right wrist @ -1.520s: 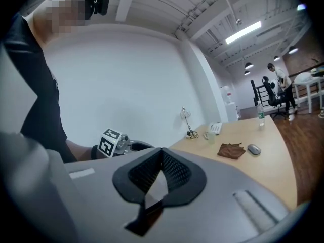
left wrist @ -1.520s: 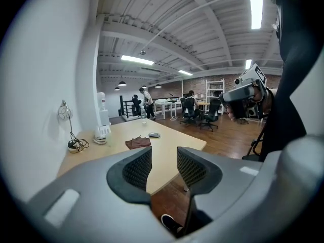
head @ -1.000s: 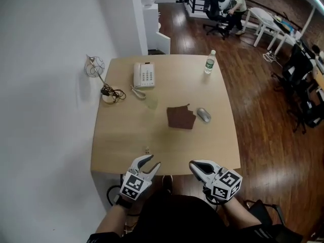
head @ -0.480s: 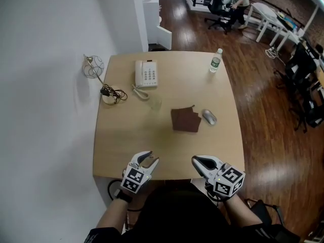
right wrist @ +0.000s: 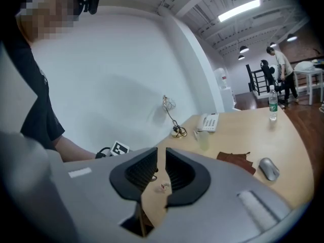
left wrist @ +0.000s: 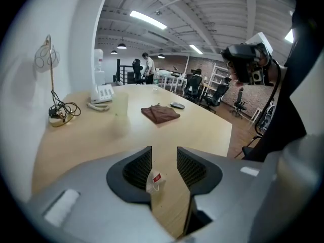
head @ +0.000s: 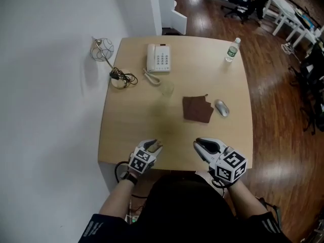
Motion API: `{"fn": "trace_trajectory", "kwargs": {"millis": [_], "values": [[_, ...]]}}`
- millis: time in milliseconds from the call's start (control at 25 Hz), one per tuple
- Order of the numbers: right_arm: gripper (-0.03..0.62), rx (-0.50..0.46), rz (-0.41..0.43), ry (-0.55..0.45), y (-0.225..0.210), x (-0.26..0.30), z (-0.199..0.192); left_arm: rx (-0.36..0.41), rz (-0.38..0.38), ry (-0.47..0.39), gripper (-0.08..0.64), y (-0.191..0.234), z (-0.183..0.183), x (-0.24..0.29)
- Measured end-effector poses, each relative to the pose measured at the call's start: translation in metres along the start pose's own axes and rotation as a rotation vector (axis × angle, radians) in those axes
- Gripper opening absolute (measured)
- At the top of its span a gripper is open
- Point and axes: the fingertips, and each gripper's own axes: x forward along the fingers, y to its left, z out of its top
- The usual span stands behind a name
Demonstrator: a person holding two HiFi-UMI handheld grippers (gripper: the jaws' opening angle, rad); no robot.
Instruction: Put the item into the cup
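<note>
Head view: wooden table [head: 131, 130] carries a telephone [head: 158, 58], a brown cloth [head: 197, 109] and a translucent cup [head: 167, 88] just in front of the telephone. Both grippers sit at the near edge. Left gripper [head: 154, 146]: jaws partly apart, gripping nothing. Right gripper [head: 198, 145]: jaws a narrow gap apart, empty. Tea bag [left wrist: 154, 180] (red tag visible) lies on the table in the gap between the left jaws, close to one pad, well apart from the cup.
</note>
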Motion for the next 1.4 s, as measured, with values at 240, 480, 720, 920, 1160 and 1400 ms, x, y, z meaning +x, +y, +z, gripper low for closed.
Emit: {"fn": "trace_trajectory", "kwargs": {"millis": [240,480,720,920,1160,1400], "values": [[0.061,0.041,0.035,0.023,-0.006,0.014,-0.004,-0.011,0.022,0.149,0.149,0.014,-0.040,0.036],[0.061,0.077,0.044,0.044,-0.012,0.012,-0.017,-0.018,0.047,0.237,0.080,0.020,-0.063,0.053],[0.061,0.094,0.028,0.020,-0.023,0.000,-0.009,-0.043,0.073,0.263,-0.002,0.027,-0.067,0.058],[0.060,0.112,0.001,-0.007,-0.036,-0.010,-0.004,-0.018,0.101,0.171,-0.005,0.036,-0.030,0.050],[0.060,0.116,-0.031,-0.034,-0.054,-0.023,0.005,-0.033,0.157,0.023,-0.005,0.074,0.043,0.045],[0.060,0.118,-0.057,-0.061,-0.067,-0.036,0.015,0.034,0.193,-0.037,-0.005,0.117,0.124,0.063]]}}
